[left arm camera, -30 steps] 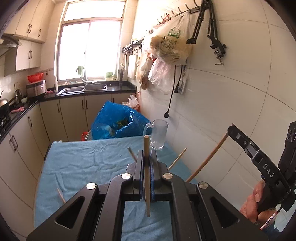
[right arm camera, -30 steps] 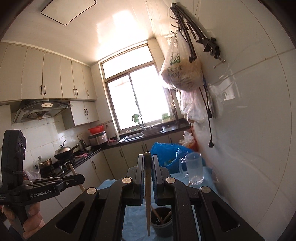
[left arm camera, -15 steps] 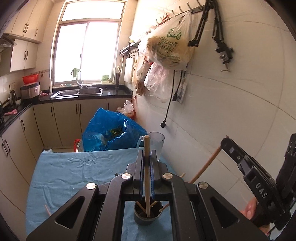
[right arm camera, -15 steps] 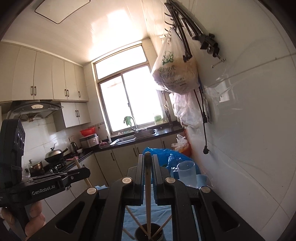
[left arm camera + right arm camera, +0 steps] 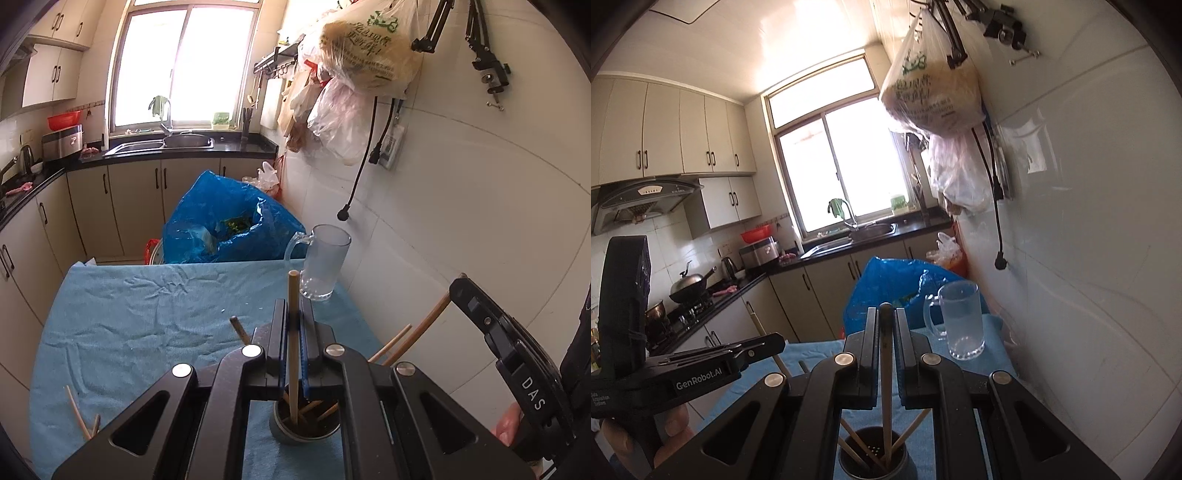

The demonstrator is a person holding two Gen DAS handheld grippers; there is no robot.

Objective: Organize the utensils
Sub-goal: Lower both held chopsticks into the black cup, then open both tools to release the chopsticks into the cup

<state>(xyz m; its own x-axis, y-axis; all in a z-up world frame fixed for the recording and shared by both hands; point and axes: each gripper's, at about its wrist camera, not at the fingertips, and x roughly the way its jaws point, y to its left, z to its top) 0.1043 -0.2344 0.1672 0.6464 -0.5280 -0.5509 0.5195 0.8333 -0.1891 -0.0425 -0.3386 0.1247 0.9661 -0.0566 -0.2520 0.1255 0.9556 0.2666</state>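
wrinkled blue cloth-covered table (image 5: 140,317) carries a dark round utensil cup (image 5: 304,424) below both claws. left gripper (image 5: 293,321) pinches an upright wooden chopstick (image 5: 293,332), tip inside the cup; right gripper (image 5: 885,325) likewise clamps a darker chopstick (image 5: 885,369). only the left view shows loose pale chopsticks (image 5: 75,410) on the cloth.

Left gripper (image 5: 293,325) clamped on 1 upright chopstick (image 5: 293,332), right gripper (image 5: 885,332) likewise clamped on chopstick, both pointing forward, side by side
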